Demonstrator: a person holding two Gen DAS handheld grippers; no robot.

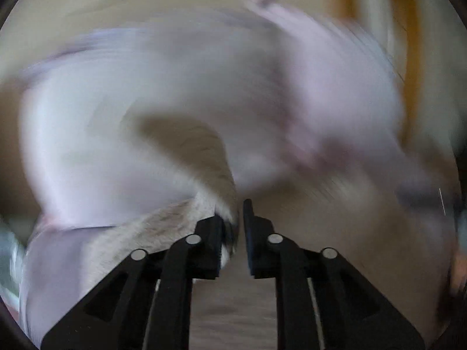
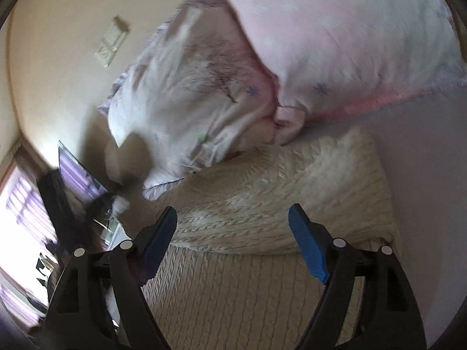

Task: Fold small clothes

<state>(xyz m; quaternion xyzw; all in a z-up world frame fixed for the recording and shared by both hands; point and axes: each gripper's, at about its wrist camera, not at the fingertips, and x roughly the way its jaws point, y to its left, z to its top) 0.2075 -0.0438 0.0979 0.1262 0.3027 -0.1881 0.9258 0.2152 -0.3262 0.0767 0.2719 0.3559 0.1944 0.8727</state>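
My left gripper [image 1: 239, 227] had its jaws nearly together, pinching what looked like a fuzzy cream edge, though blur kept me from being sure. My right gripper [image 2: 233, 233] hung with jaws wide apart, holding nothing, directly over the cream knit garment [image 2: 262, 204]. The garment lay on the bed [image 2: 423, 175] just below the pillows [image 2: 335, 43], its fold running crosswise ahead of the right jaws, so I judged that side nearer.

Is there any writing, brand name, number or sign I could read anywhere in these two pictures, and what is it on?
None can be read.
Pillows: only small flower prints, no words.
Wall plate: too blurred to show any marking.
Cream knitted garment: no label in sight.
Left camera picture: the pale cloth is smeared by motion, nothing legible.
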